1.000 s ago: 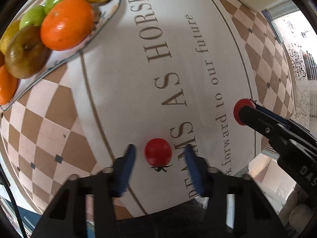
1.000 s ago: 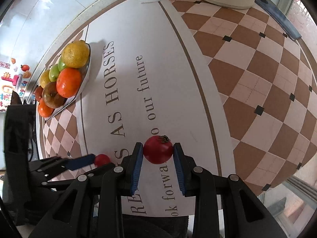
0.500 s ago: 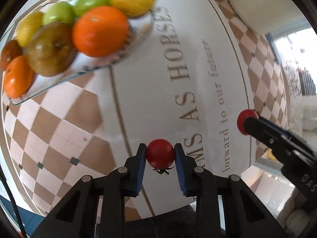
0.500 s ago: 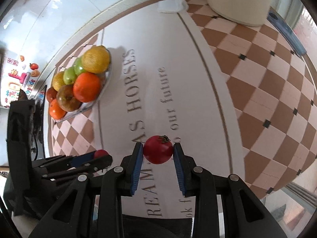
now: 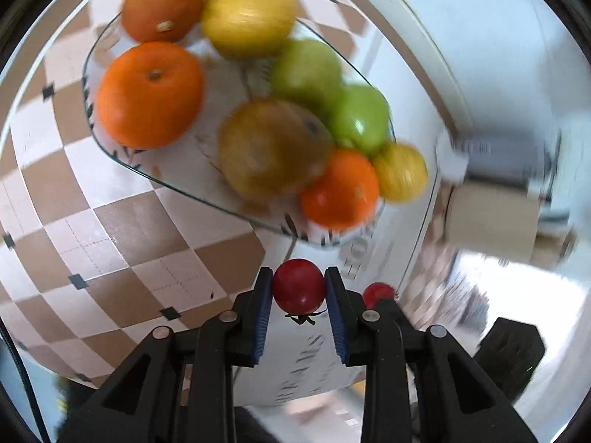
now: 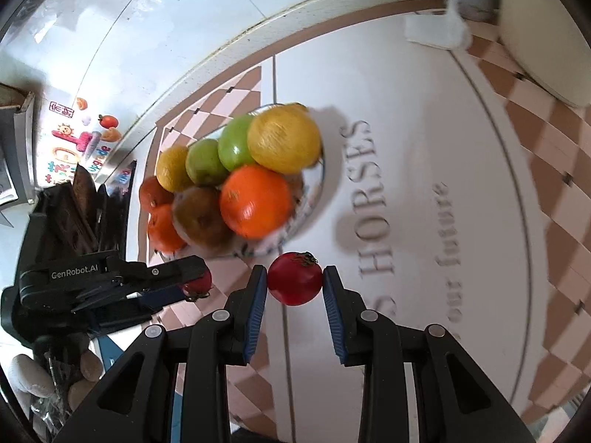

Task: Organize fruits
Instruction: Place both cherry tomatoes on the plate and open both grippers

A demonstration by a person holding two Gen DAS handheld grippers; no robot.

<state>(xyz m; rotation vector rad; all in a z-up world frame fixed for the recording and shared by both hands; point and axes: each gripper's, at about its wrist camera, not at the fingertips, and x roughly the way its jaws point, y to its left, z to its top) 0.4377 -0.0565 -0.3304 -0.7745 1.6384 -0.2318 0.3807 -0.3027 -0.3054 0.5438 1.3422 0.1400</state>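
Note:
My left gripper (image 5: 298, 288) is shut on a small red tomato (image 5: 298, 286) and holds it in the air just short of the glass fruit plate (image 5: 110, 147). The plate holds oranges, lemons, green apples and a brown pear. My right gripper (image 6: 294, 280) is shut on a second red tomato (image 6: 294, 278), close to the plate's (image 6: 317, 184) near rim. In the right wrist view the left gripper (image 6: 192, 288) sits at the lower left with its tomato (image 6: 197, 284). In the left wrist view the right gripper's tomato (image 5: 378, 293) shows just right of mine.
The table carries a checked brown and white cloth with printed lettering (image 6: 369, 199). A white cloth (image 6: 436, 29) and a cream container (image 6: 546, 37) stand at the far right. A white wall (image 6: 147, 18) runs behind the plate. Stones (image 6: 29, 373) lie at the lower left.
The left gripper closed on its tomato, lifted it and swung toward the fruit plate. The right gripper carried its tomato nearer the plate. Both views are motion-blurred now.

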